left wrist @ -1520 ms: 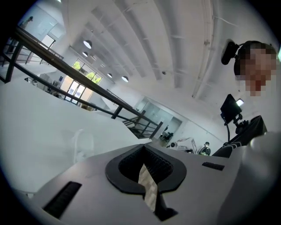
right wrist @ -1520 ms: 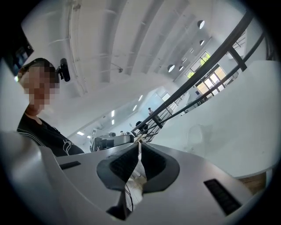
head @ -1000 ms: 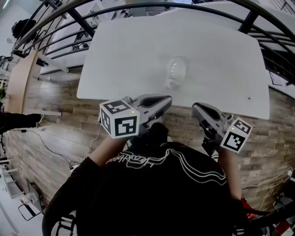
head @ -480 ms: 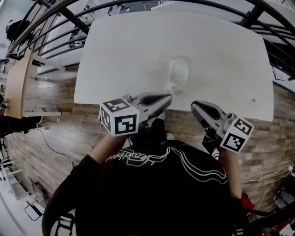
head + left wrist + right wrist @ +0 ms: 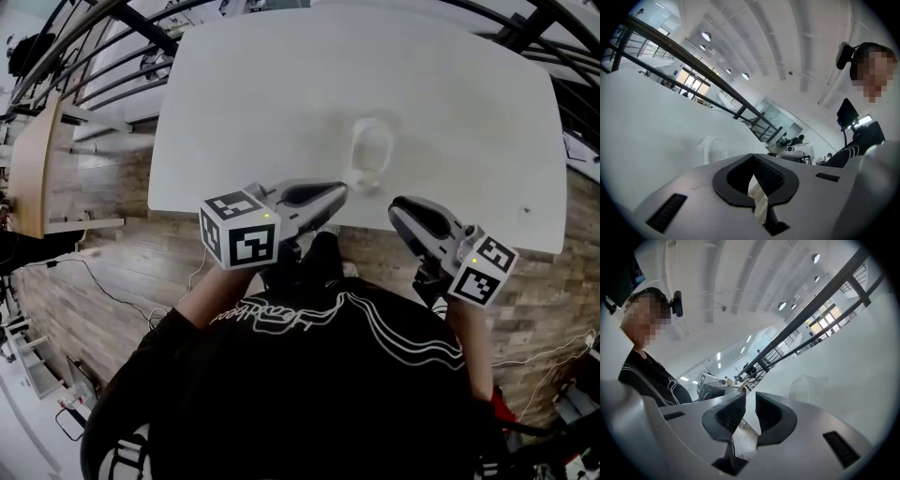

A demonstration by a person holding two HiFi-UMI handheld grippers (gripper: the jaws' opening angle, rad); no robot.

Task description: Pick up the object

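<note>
A clear cup [image 5: 371, 155] lies on its side near the lower middle edge of a white table [image 5: 244, 94], untouched. Just below it in the head view, the left gripper [image 5: 341, 190] reaches the table's near rim with its jaws pressed together on nothing. The right gripper [image 5: 395, 207], lower right of the cup and over the wooden floor [image 5: 112, 253], has its jaws drawn together too, empty. Both gripper views show the cup [image 5: 712, 149] [image 5: 806, 387] ahead, beyond the jaw tips.
</note>
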